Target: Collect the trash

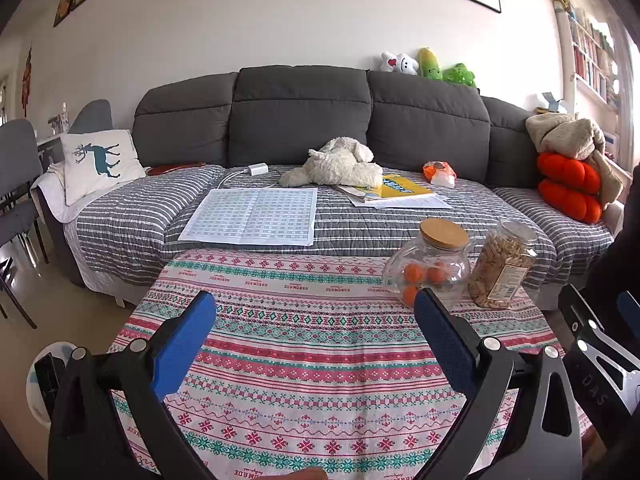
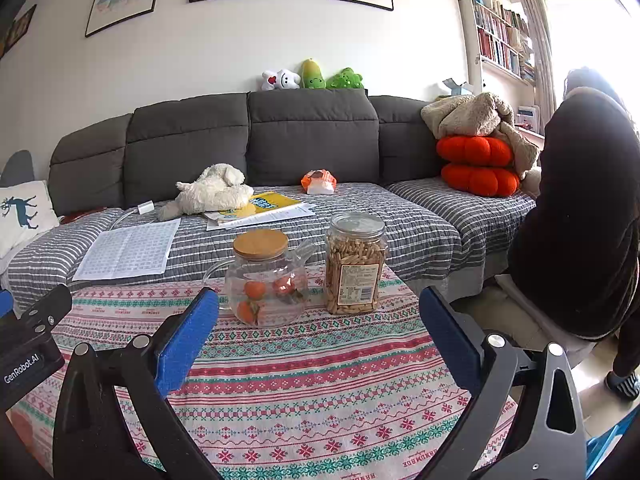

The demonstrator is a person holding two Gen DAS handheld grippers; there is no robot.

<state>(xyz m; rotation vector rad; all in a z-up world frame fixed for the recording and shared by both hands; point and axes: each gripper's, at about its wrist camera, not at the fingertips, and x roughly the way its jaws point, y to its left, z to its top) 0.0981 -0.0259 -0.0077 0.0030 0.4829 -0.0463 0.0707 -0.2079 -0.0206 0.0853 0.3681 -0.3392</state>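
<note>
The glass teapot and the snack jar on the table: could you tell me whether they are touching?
Apart. The right wrist view shows a strip of patterned tablecloth between the glass teapot and the snack jar.

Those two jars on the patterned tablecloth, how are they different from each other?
The glass teapot is round, with a spout, a handle and a wooden lid; the plastic jar is taller and straighter, with a clear lid and a paper label. The teapot holds a few orange fruits; the jar is packed with tan stick snacks. Both are see-through, closed, upright, side by side.

Seated person (image 2: 576,216) cut by edge
</note>
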